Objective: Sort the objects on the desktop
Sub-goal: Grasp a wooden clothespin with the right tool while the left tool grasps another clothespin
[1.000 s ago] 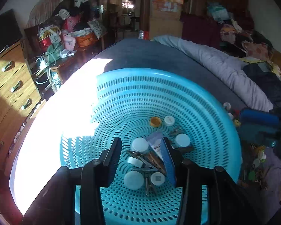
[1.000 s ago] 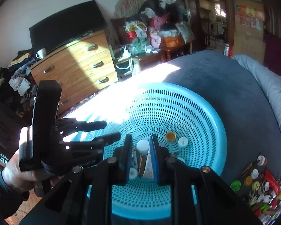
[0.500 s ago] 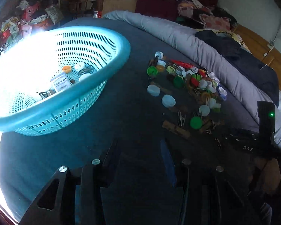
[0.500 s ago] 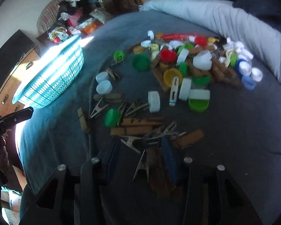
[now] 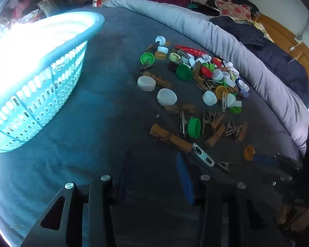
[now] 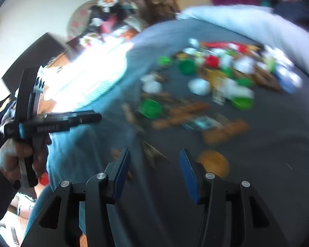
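Many small things: a pile of caps and pegs [image 5: 197, 86] lies on the dark blue cloth [image 5: 113, 107], right of the blue basket [image 5: 41, 78].
Weight: caps and pegs look light and hard; caps may roll or slip.
Where to hold: pinch a white cap [image 5: 166, 96] across its rim, a wooden peg [image 5: 169, 136] across its long sides.
Left tongs [image 5: 152, 175]: open, empty.
Right tongs [image 6: 154, 168]: open, empty, near an orange cap [image 6: 214, 162].
In the way: pegs and caps touch and overlap, so neighbours may get bumped.
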`<state>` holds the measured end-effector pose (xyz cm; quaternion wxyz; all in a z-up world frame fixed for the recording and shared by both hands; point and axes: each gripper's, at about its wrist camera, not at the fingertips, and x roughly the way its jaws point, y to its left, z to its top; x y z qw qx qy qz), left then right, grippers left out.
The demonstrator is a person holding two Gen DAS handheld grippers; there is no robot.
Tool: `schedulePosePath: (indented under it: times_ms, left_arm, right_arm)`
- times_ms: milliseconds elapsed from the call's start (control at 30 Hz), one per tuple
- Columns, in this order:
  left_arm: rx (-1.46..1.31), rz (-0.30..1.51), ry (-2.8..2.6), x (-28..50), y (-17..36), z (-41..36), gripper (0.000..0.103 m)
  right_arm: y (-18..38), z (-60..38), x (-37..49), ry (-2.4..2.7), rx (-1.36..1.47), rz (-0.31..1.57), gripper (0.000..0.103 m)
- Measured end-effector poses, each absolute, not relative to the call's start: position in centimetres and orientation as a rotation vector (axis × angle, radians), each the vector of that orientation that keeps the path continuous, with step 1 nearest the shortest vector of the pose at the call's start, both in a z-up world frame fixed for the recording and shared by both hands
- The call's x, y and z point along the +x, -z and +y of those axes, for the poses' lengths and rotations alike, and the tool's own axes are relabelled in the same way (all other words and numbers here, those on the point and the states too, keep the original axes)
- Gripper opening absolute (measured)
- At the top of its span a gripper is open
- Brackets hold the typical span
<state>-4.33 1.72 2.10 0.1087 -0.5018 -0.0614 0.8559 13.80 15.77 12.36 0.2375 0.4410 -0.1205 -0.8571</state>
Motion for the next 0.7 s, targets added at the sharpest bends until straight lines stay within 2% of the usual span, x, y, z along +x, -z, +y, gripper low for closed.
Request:
schedulePosePath:
  times_ms: [100,333,467,500,533,600,700]
  left_arm:
    - [-1.508,-0.258,-2.526,-5.8,-1.2,2.9,0.045]
    - [-1.544,-0.219,-2.594,-7.2,0.2,4.6,0.050]
    - [-1.494,-0.106,-2.625,-6.1,0.0,4.8,0.026]
    - [-1.478,-0.099,-2.627,-5.8,-0.3,4.6,0.018]
    - [-1.458,-0.069,-2.649,-5.3,-0.8,4.4,0.004]
    - [-1.428,-0.057,-2.667,-4.2,-1.5,3.3,0.000]
    - [-1.400,-0.076,-2.692,-3.0,-2.3,1.9,0.000]
  right_arm:
    - [-11.8,17.7,14.7,2.364,1.220,-0.383,0.050]
    - [-10.2,19.1,14.8,2.347,1.221,-0.419,0.050]
    - [-10.6,18.0,15.0,2.339,1.197,-0.385,0.049]
    - [-10.9,17.6,15.1,2.335,1.189,-0.367,0.047]
    - [-11.2,17.3,15.1,2.324,1.180,-0.345,0.041]
    - [-11.8,16.1,15.2,2.298,1.158,-0.269,0.035]
    - [-12.0,13.5,15.1,2.231,1.133,-0.129,0.034]
